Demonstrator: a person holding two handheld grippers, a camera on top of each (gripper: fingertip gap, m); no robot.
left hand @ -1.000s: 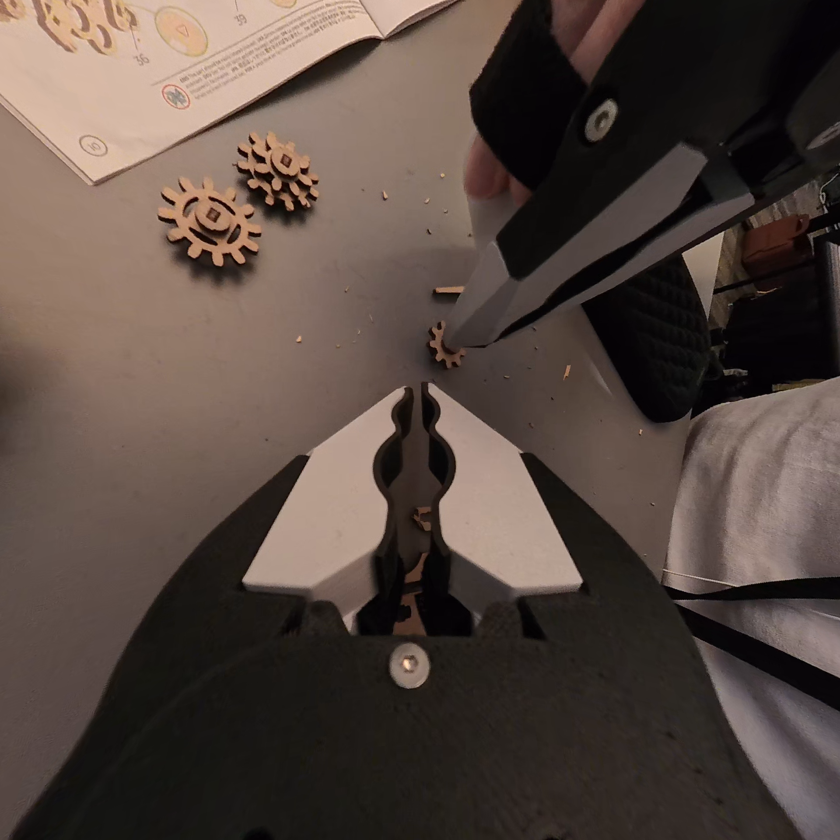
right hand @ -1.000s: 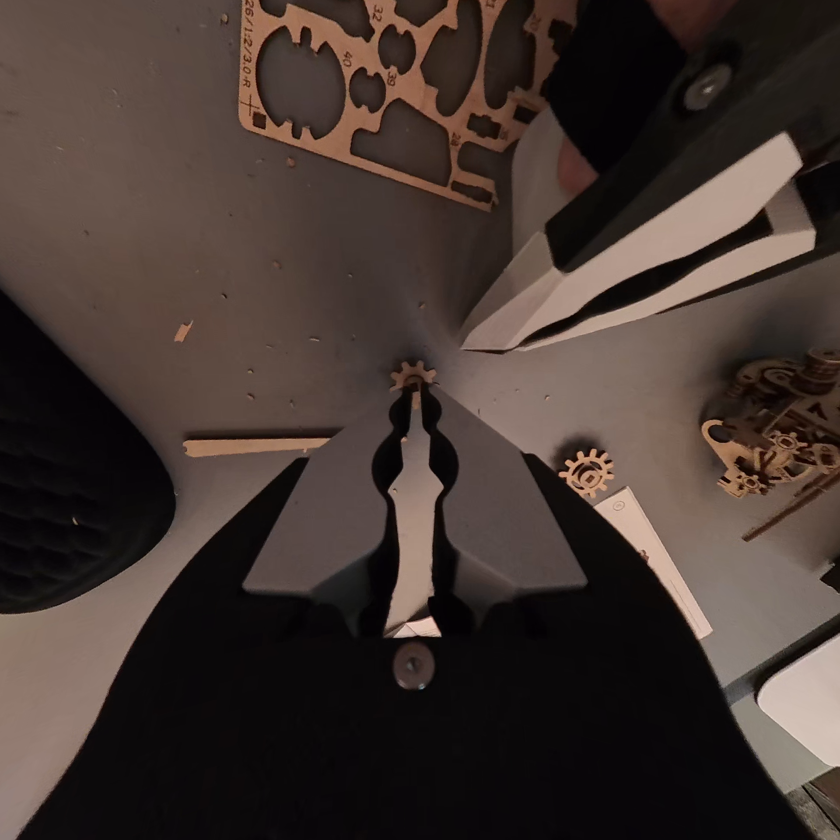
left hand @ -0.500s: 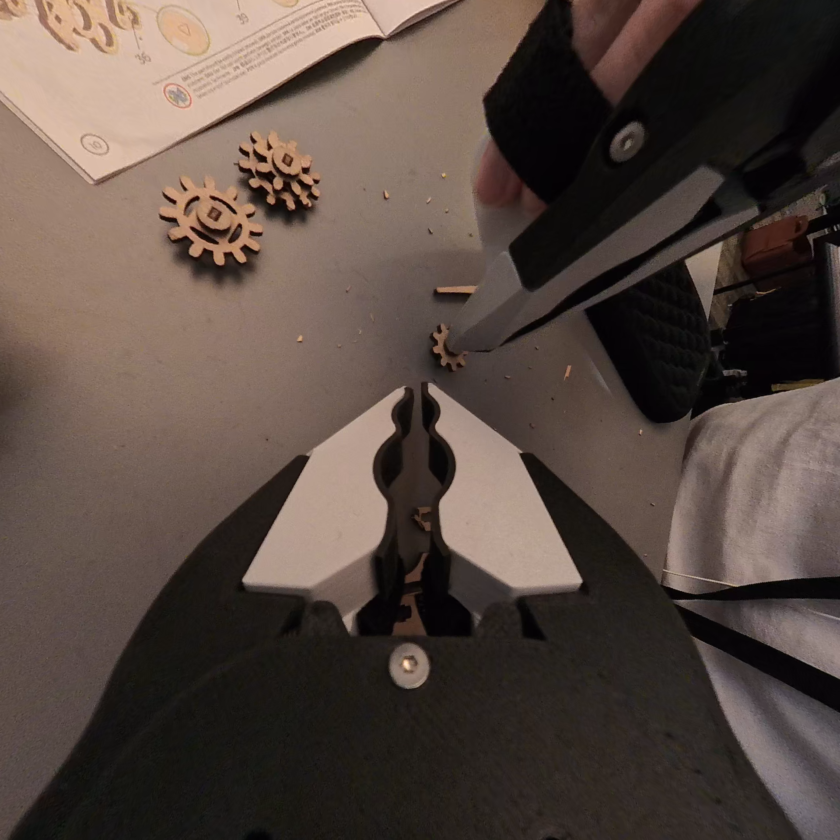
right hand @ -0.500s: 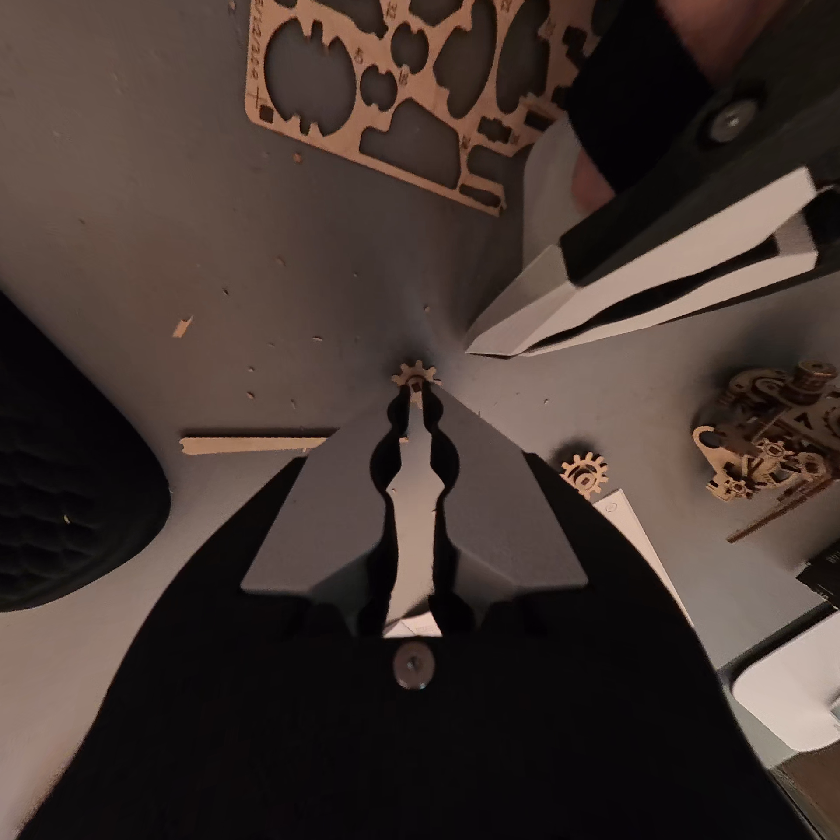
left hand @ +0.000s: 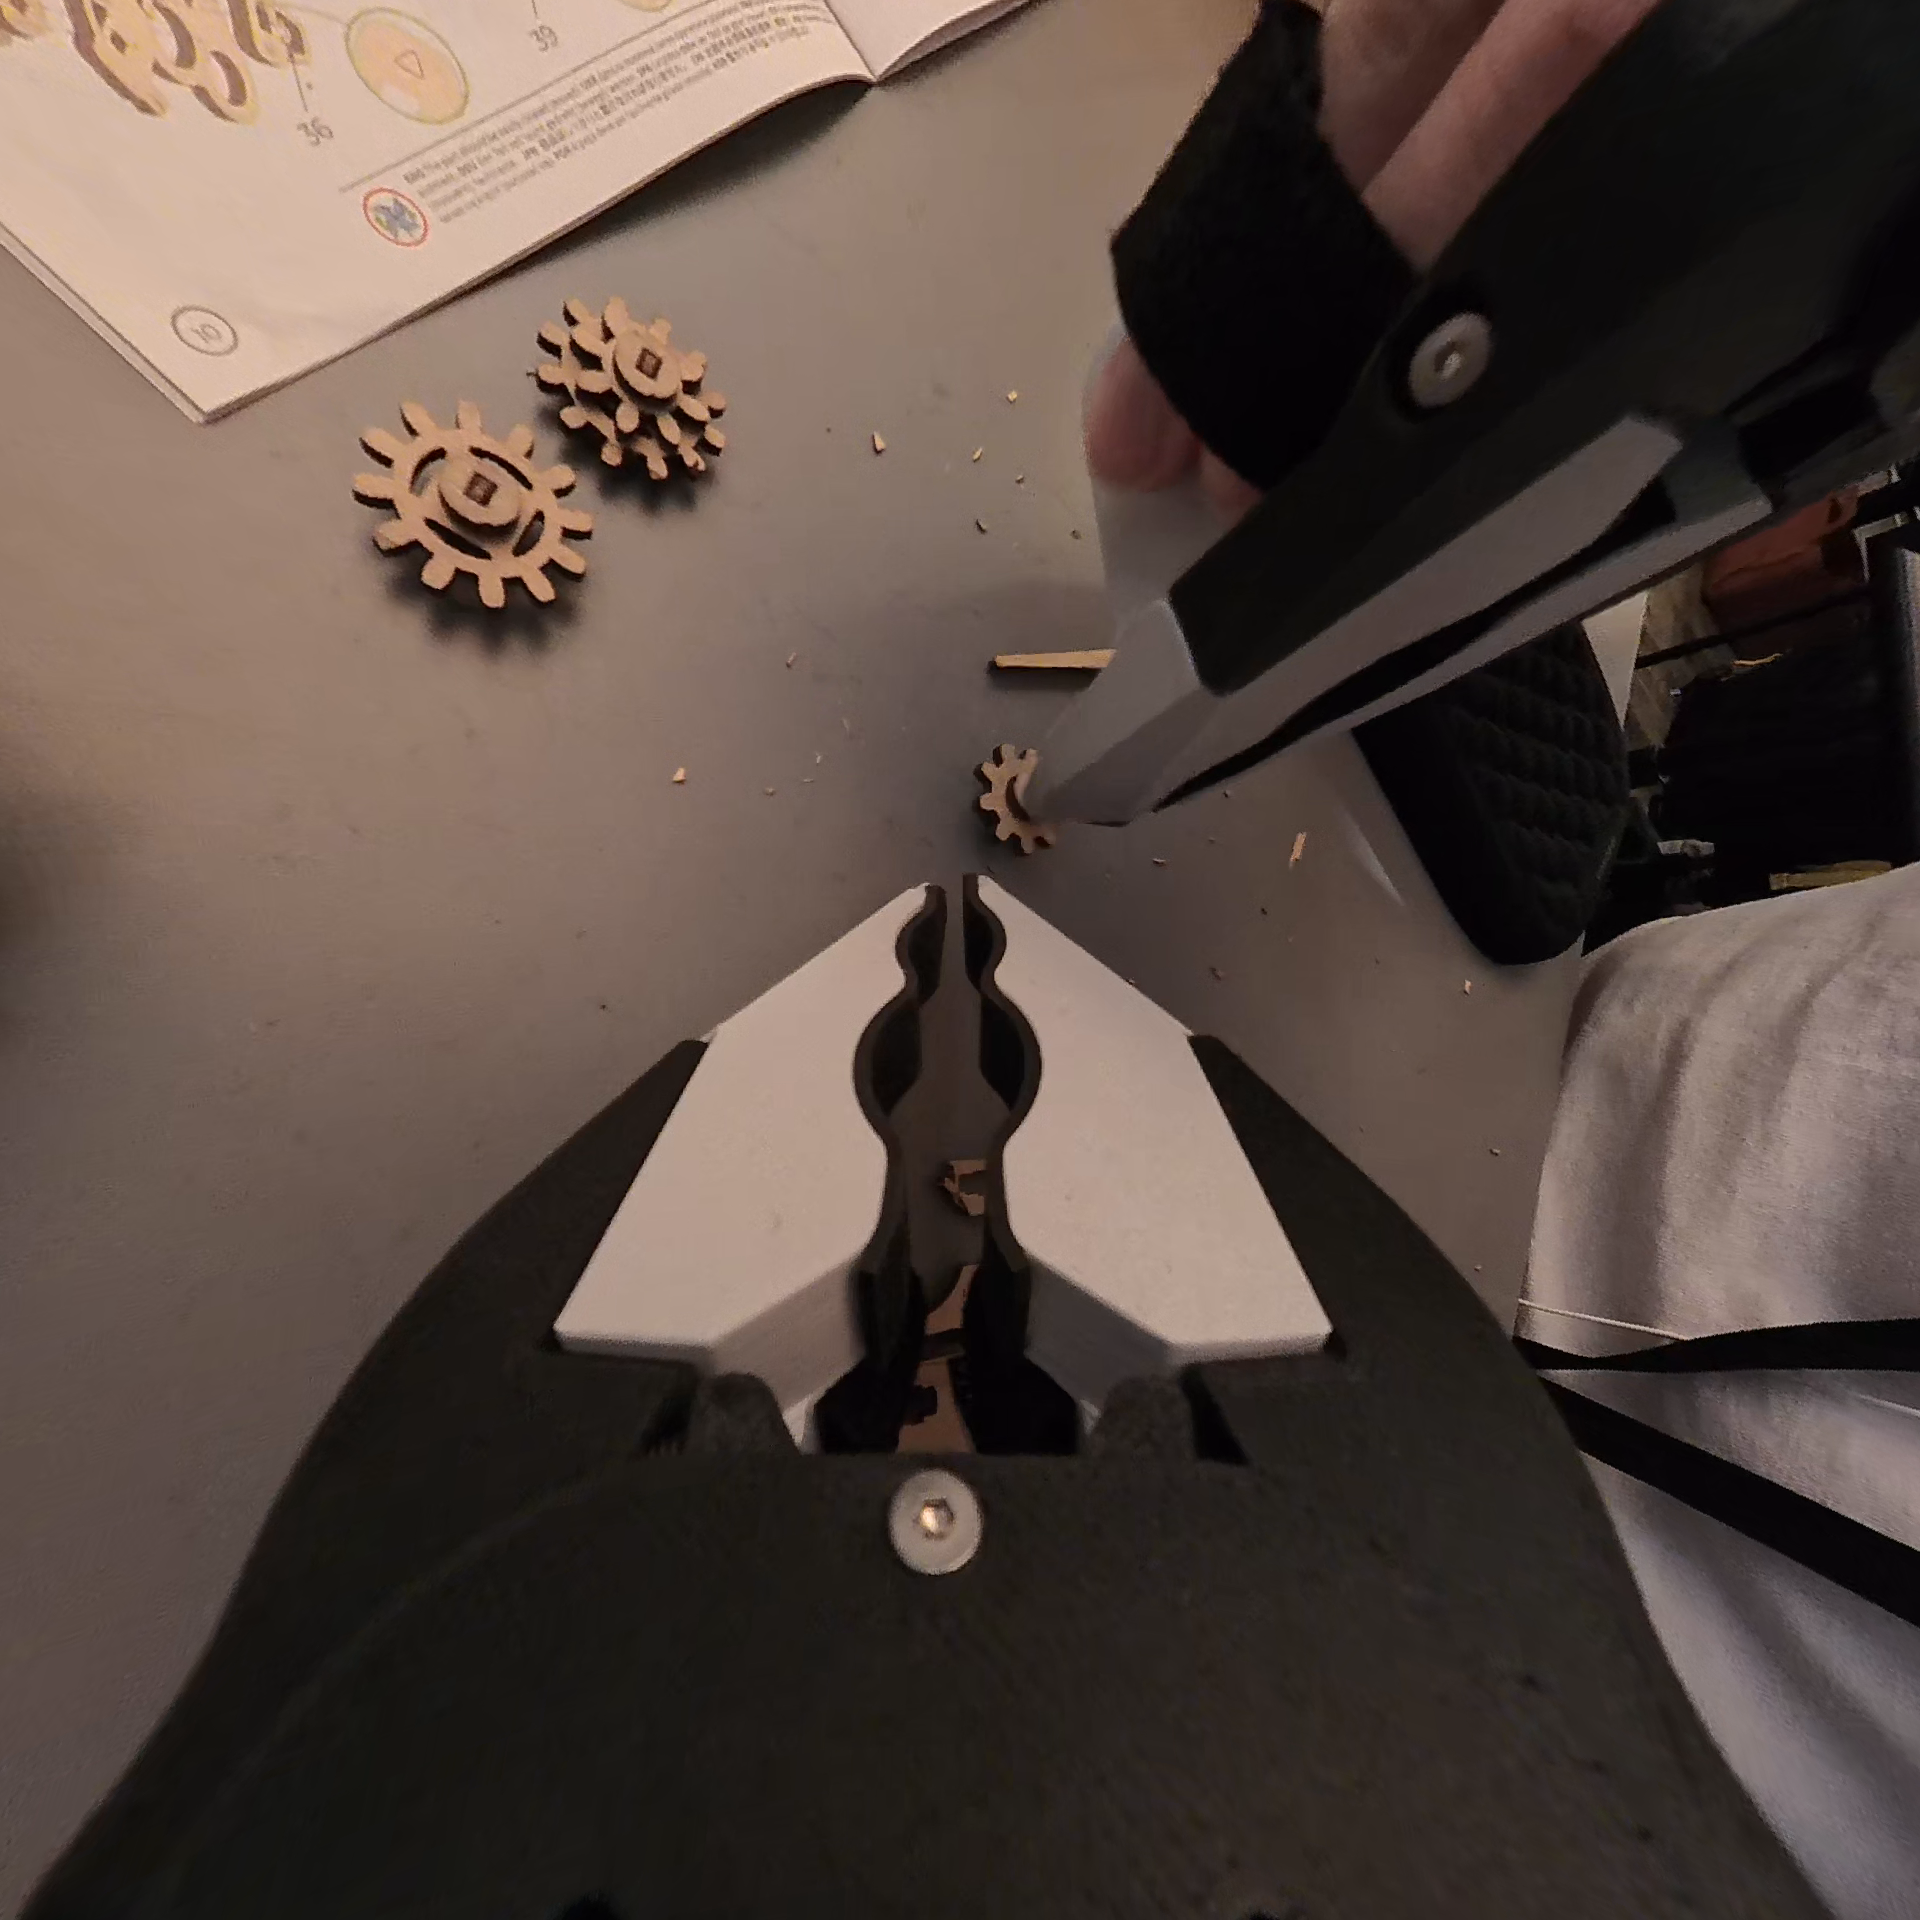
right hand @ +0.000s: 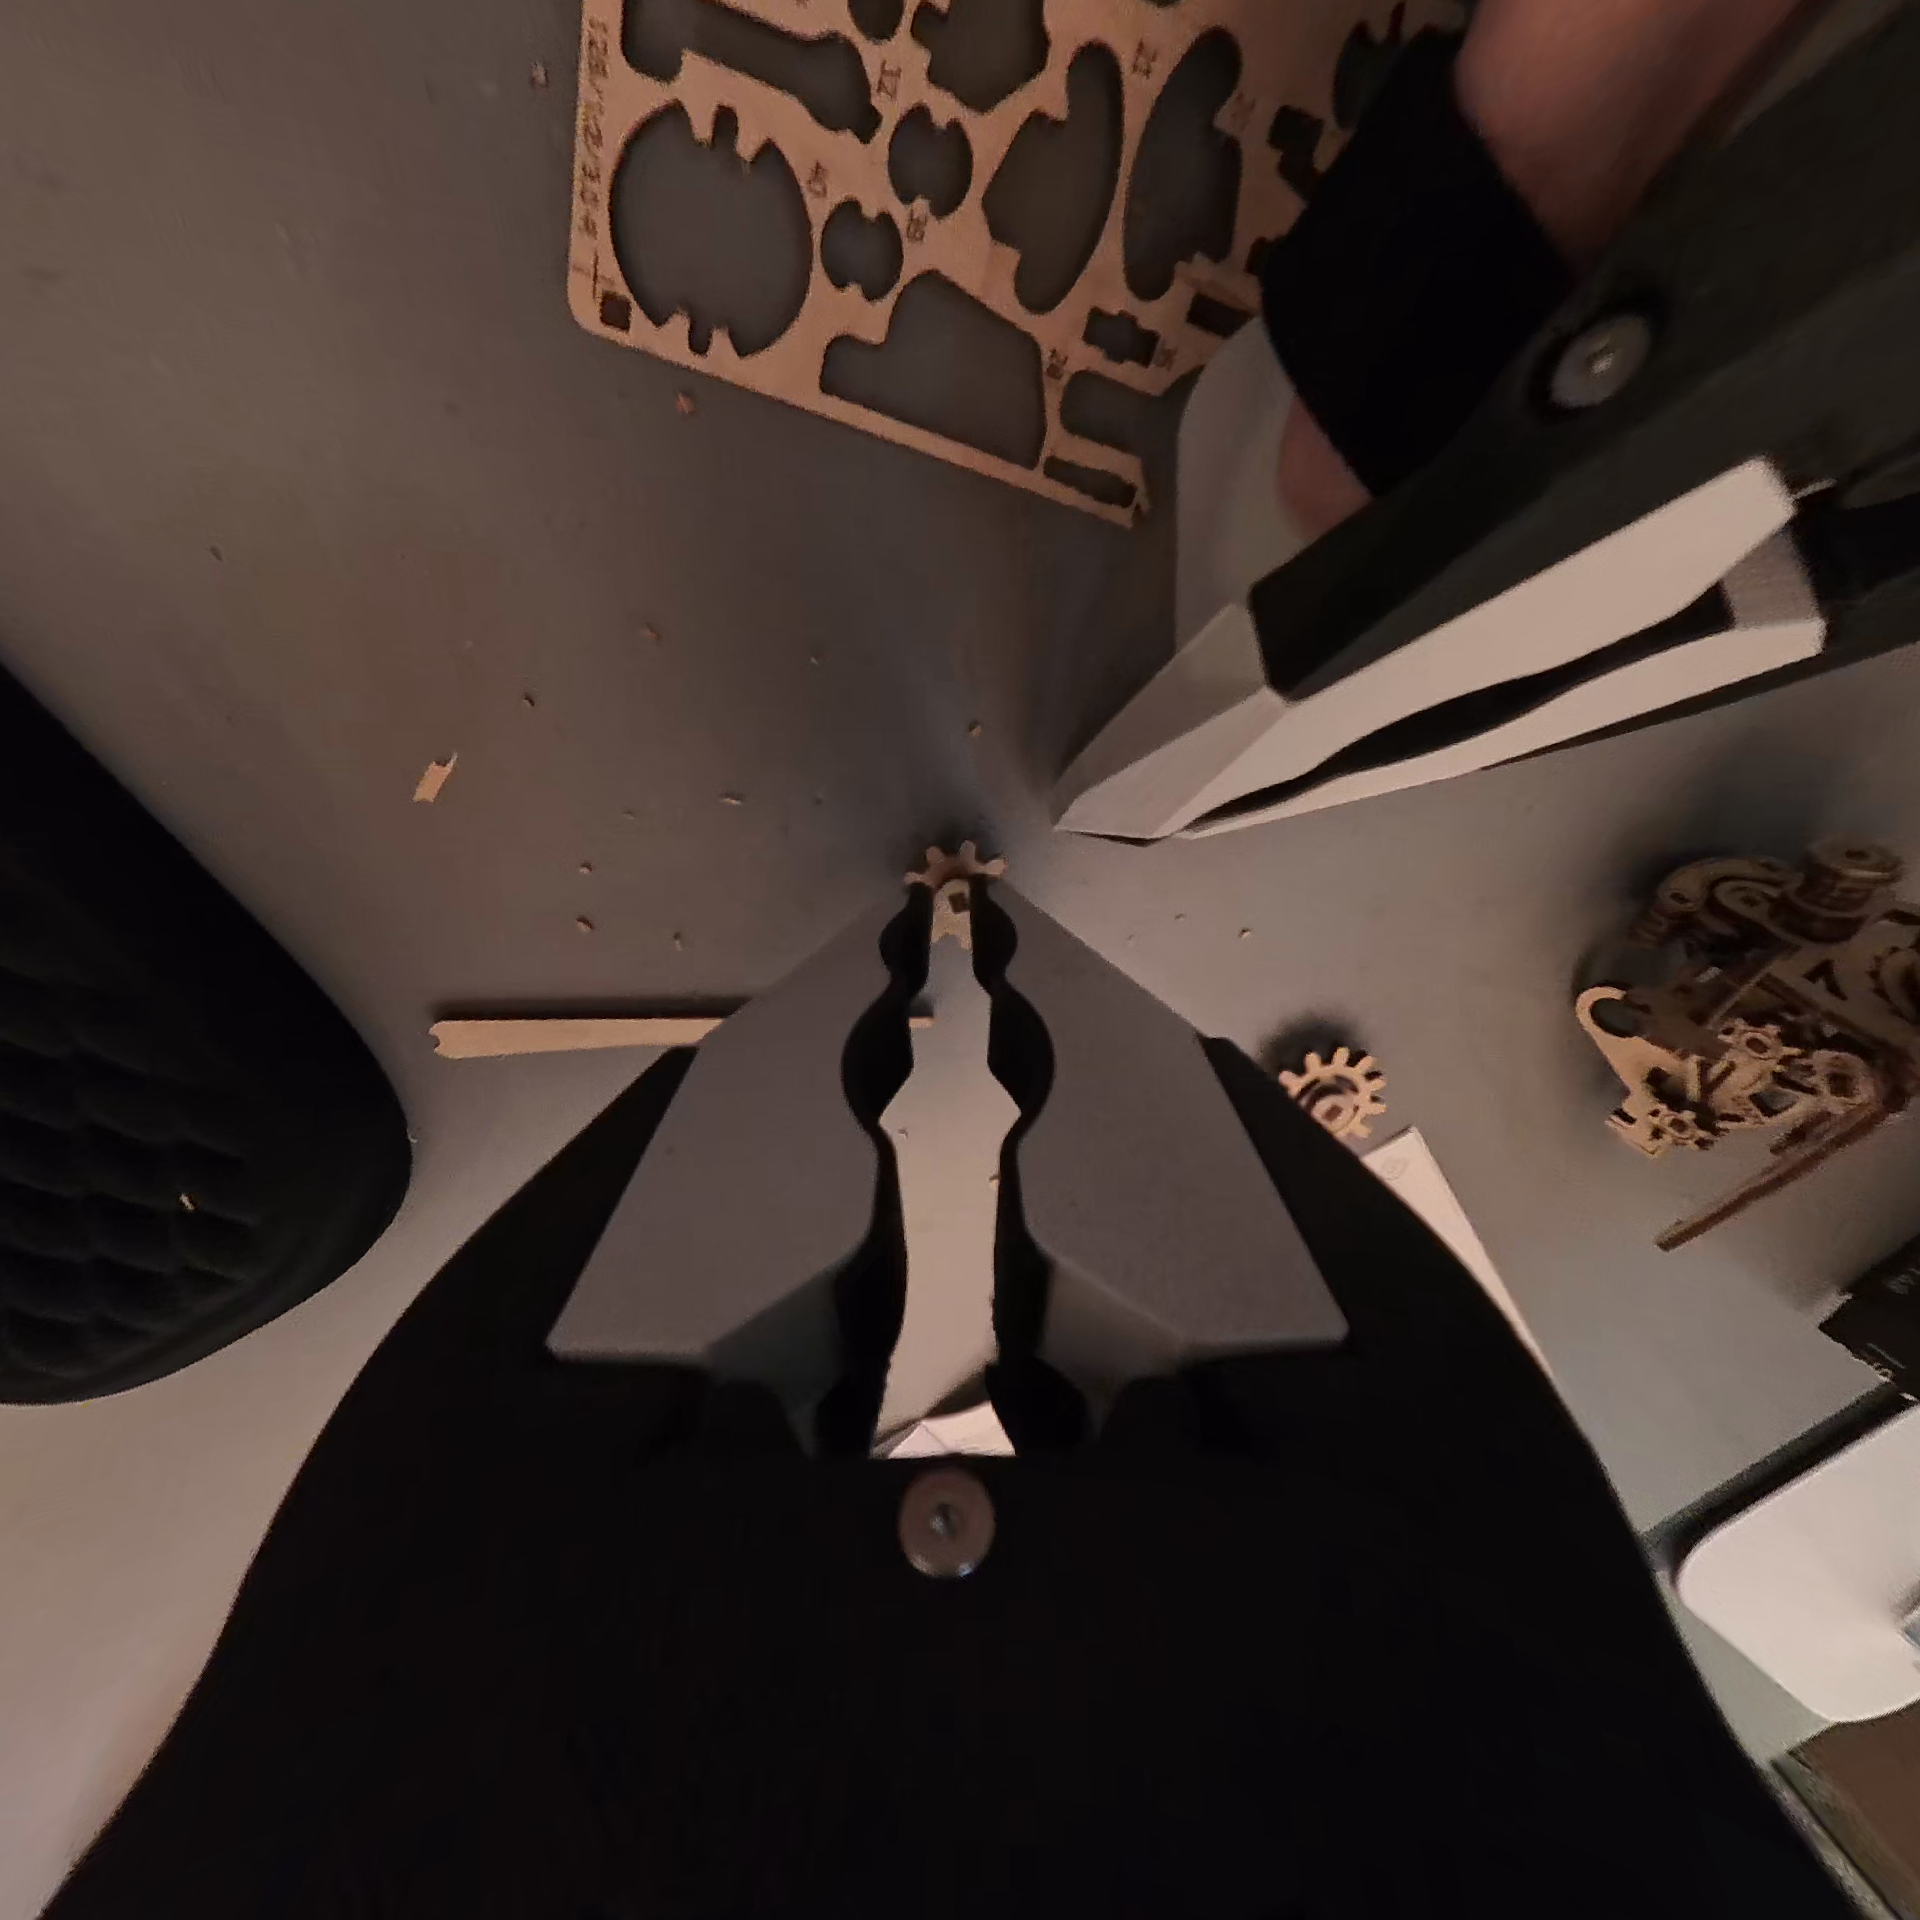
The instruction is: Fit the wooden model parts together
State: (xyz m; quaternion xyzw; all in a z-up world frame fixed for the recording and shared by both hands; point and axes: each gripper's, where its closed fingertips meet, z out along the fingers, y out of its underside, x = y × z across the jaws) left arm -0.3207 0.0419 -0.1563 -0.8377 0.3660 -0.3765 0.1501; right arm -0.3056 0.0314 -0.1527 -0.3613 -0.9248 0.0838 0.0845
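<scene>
The right tool (right hand: 951,904) fills my right wrist view, and the small gear (right hand: 951,871) sits dead ahead at its very tips, seemingly flat on the table (right hand: 312,520); the fingers stand narrowly apart with part of the gear showing in the gap, and I cannot tell whether they are pinching it or only resting on it. The left tool (left hand: 953,894) has its fingers drawn together with nothing at the tips; from it the gear lies just ahead and a little to the right, near but not touching. So the right tool is the nearer one, and I judge the coming move is its own: a lift of the gear. Being round, the gear offers no long axis to line up with; only its thin edge and hub matter.

The grey table is matte and looks flat, with open space around the gear. A wooden sheet (right hand: 831,260) with its parts punched out lies beyond; an open instruction booklet (left hand: 312,156) lies at the far left of the left view. A partly built model (right hand: 1766,1029) stands well off to the right; two larger gears (left hand: 473,516) lie side by side near the booklet; a thin wooden strip (right hand: 582,1034) lies just left of the right tool. Wood chips are scattered about, and I judge they could get under the gear.
</scene>
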